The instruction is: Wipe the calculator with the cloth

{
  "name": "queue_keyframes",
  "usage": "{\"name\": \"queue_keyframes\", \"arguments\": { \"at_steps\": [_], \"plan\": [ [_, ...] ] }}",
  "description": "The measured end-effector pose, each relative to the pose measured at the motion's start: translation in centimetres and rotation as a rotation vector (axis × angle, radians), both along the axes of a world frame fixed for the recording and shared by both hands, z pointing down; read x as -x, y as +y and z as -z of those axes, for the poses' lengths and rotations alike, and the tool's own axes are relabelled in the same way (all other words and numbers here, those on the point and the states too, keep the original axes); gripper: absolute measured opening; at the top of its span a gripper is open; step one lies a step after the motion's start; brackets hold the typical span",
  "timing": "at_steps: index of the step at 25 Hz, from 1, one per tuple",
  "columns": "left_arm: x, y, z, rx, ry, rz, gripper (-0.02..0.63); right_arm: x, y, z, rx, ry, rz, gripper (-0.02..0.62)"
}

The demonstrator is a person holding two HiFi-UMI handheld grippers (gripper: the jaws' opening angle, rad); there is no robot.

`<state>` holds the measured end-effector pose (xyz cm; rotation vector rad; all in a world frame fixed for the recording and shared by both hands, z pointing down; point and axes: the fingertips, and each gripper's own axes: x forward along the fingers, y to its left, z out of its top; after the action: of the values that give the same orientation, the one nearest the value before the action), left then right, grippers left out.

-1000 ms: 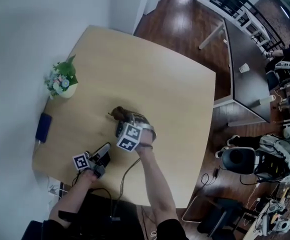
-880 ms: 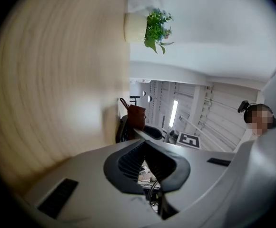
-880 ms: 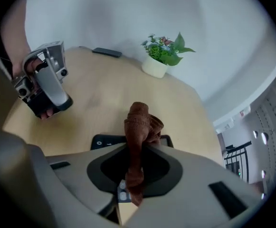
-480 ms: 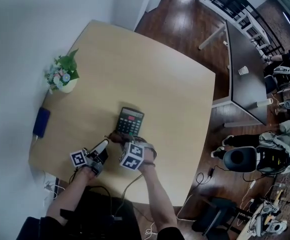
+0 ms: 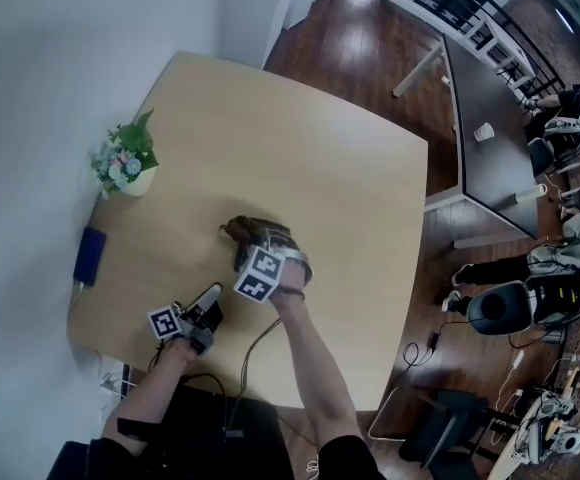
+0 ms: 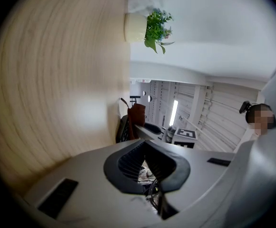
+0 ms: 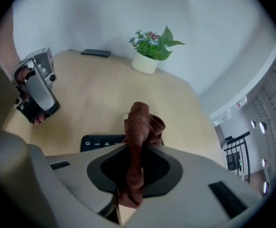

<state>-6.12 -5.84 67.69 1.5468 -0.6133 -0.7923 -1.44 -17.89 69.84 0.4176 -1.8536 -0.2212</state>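
Note:
In the right gripper view my right gripper (image 7: 140,146) is shut on a bunched brown cloth (image 7: 140,122). The cloth hangs down onto the dark calculator (image 7: 97,142), whose key row shows just left of the jaws. The head view shows the cloth (image 5: 237,230) at the calculator's far left end. There the right gripper (image 5: 247,240) and its marker cube cover most of the calculator (image 5: 282,240). My left gripper (image 5: 213,294) rests on the table near the front edge, apart from the calculator. In its own view the left gripper (image 6: 145,144) is shut with nothing in it.
On the round-cornered wooden table (image 5: 320,148) a small potted plant (image 5: 125,163) stands at the left edge by the wall, with a flat dark blue object (image 5: 88,256) nearer me. A cable (image 5: 255,343) trails off the front edge.
Half a second ago the right gripper and cloth were at the calculator's near end, leaving it uncovered. They have swept back over it to the far end. The left gripper stayed put.

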Motion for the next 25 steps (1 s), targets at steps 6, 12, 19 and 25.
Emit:
{"name": "queue_keyframes", "arguments": {
  "at_steps": [6, 12, 19, 25],
  "plan": [
    [0.3, -0.1, 0.0, -0.006, -0.012, -0.006, 0.002, 0.7, 8.5, -1.5, 0.044, 0.04, 0.084, 0.066],
    [-0.2, 0.0, 0.1, -0.004, -0.005, -0.023, 0.002, -1.0, 14.9, -2.1, 0.243, -0.069, 0.032, 0.066],
    [-0.2, -0.1, 0.1, -0.004, -0.004, -0.022, 0.003, -6.3, 1.3, 4.7, -0.057, -0.153, -0.137, 0.066],
    [-0.3, 0.0, 0.0, -0.002, -0.007, -0.02, 0.003, -5.1, -2.3, 1.2, -0.107, 0.006, 0.008, 0.066]
  ]
}}
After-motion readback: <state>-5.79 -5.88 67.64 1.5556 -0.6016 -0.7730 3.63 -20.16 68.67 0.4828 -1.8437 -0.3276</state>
